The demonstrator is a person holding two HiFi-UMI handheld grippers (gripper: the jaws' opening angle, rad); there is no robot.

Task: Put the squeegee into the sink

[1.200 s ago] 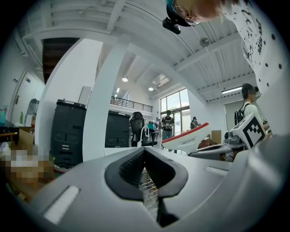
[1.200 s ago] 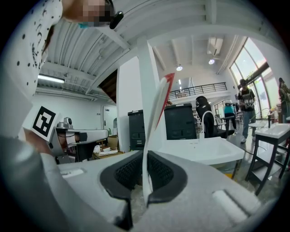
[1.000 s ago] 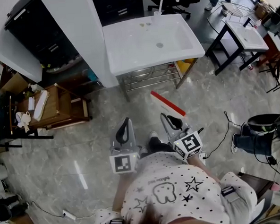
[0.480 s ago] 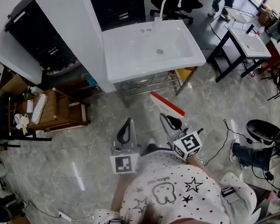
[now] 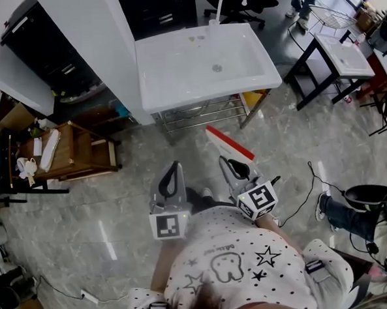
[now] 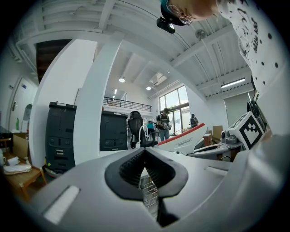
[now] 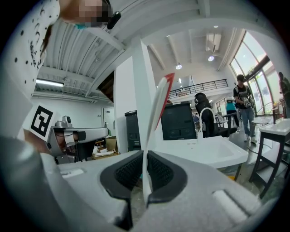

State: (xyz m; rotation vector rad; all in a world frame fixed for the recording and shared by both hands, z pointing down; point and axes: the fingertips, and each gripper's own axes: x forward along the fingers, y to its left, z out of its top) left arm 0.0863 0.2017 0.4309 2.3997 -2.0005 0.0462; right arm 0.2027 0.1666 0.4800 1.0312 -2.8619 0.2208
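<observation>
Right gripper view: my right gripper (image 7: 145, 158) pinches the flat white red-edged squeegee (image 7: 156, 104), my left gripper (image 6: 145, 154) is pressed together empty, and the white rectangular sink (image 7: 204, 152) lies well ahead, drop-in not yet done.

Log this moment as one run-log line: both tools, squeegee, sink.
right tool: shut on squeegee | left tool: shut, empty | sink: ahead of both tools, squeegee not yet in it

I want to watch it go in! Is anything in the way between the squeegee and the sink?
Nothing I can see. The right tool grips the squeegee, and only open floor lies between it and the white sink ahead.
</observation>
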